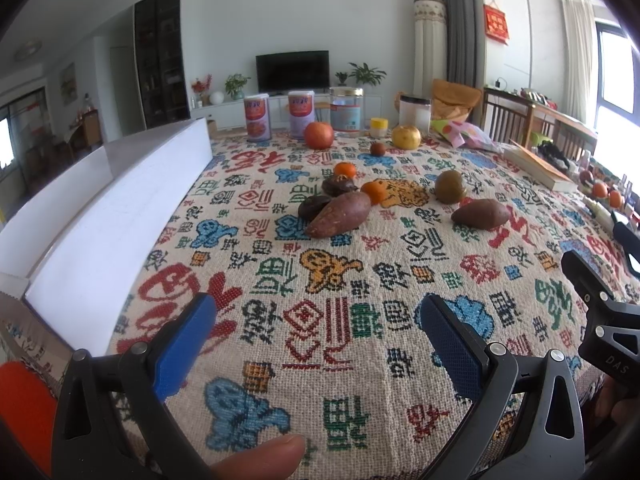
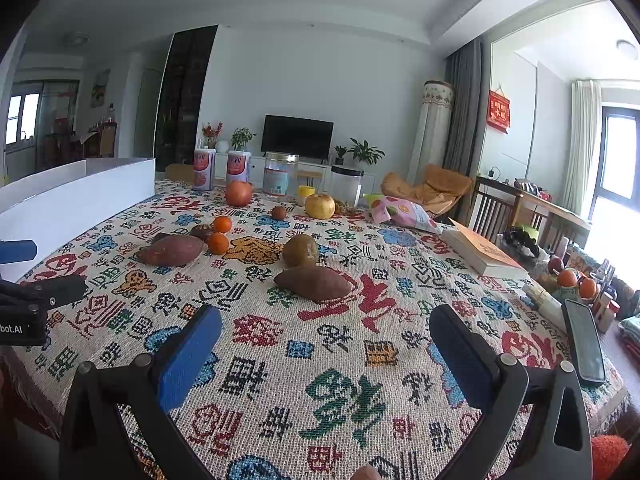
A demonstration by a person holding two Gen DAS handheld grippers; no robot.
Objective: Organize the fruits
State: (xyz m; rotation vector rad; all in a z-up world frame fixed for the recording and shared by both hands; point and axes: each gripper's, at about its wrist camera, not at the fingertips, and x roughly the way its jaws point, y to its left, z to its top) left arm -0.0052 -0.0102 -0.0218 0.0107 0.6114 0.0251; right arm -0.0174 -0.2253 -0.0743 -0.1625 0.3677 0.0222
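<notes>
hand-held gripper [image 2: 320, 344] behind sweet potato [image 2: 314, 283]

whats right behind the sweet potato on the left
Behind the left sweet potato sit two dark brown fruits, one partly hidden by it, and two small oranges. What kind the dark ones are cannot be told.

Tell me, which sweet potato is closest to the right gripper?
The sweet potato lying just ahead of the right gripper, beside the greenish-brown fruit. The other sweet potato lies farther left, by the tangerines.
</notes>
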